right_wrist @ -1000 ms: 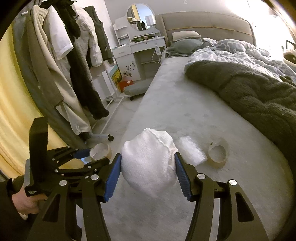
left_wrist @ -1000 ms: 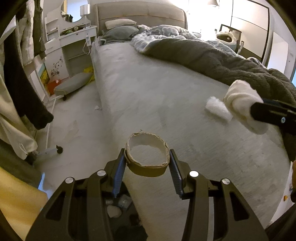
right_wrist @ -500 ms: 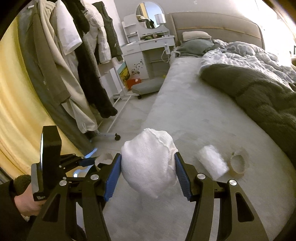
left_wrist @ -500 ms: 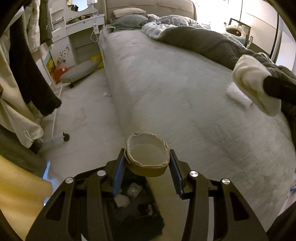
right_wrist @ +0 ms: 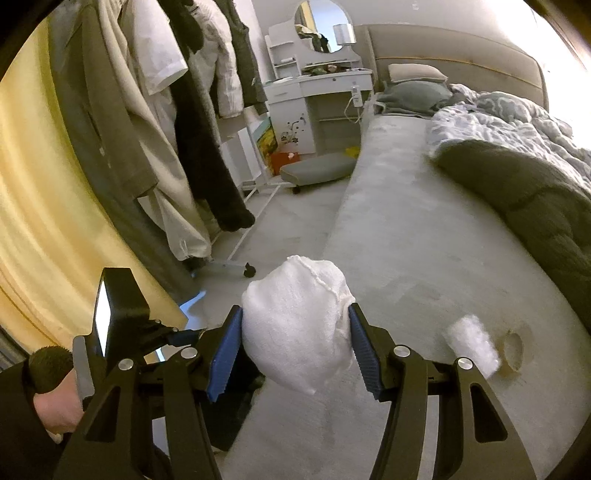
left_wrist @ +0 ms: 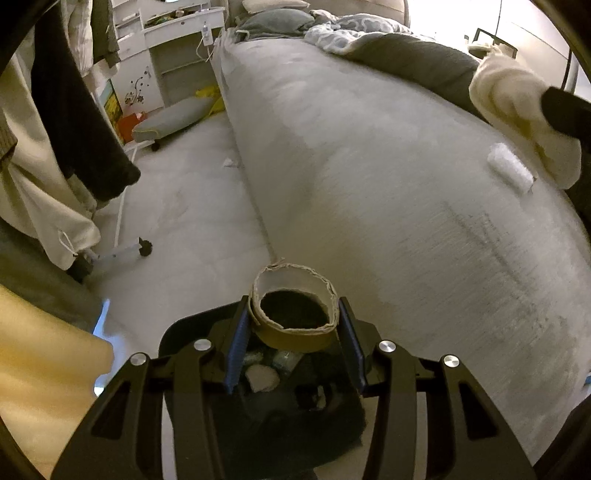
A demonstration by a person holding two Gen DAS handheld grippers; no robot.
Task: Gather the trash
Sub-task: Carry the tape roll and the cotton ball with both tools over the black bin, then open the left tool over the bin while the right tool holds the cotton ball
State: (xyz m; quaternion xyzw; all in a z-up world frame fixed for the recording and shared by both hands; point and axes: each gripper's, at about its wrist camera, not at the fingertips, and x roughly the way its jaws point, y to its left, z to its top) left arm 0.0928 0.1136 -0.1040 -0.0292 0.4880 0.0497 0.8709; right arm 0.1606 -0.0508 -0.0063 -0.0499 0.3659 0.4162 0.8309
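Left hand-held gripper [left_wrist: 293,326] pinching frayed cardboard tape ring [left_wrist: 294,315] above dark bin [left_wrist: 266,398], contents murky. Right hand-held gripper [right_wrist: 295,334] clamping crumpled white tissue wad [right_wrist: 297,325]. Beyond, on bed [right_wrist: 406,236]: fluffy white scrap [right_wrist: 472,345], second ring [right_wrist: 513,349], half hidden.

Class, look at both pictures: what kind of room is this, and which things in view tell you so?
Most likely a bedroom: a large bed with pillows and rumpled blankets, a white dressing table with a round mirror, and clothes hanging on a rack.
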